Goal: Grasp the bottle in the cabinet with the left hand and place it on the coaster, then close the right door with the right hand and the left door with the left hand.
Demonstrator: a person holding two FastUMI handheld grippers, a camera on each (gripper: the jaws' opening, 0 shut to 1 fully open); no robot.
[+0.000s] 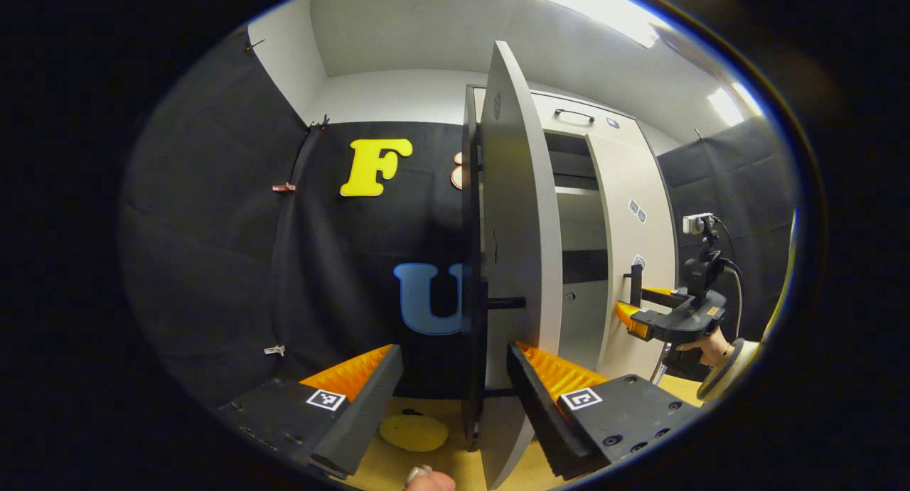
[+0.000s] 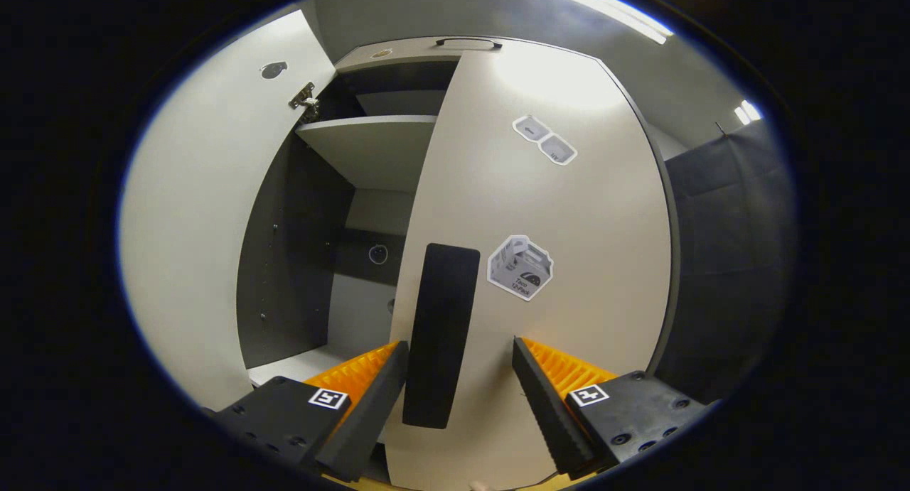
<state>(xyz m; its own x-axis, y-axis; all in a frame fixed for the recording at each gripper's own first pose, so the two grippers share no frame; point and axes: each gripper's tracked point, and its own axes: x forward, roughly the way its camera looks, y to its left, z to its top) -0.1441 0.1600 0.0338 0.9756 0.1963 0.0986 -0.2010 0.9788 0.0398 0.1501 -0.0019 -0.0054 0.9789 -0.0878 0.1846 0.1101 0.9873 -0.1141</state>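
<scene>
In the left gripper view the left claw is spread wide, its two fingers on either side of the left door, which stands open and edge-on to the camera; neither finger can be seen touching it. A dark handle sticks out from that door's face. Below, on the pale wooden desk, a round yellow coaster lies just left of the door's bottom edge, with nothing on it that can be seen. The bottle cannot be made out in these pictures. Farther right in the same view, the right claw, held by a hand, is at the front of the right door. In the right gripper view the right claw is also spread, with the door's long black handle standing upright between its fingers; whether either finger touches the handle cannot be told. The right door is near shut, with a gap at its left side showing the cabinet, its shelf and dark back wall. Stickers sit on the door's pale face.
</scene>
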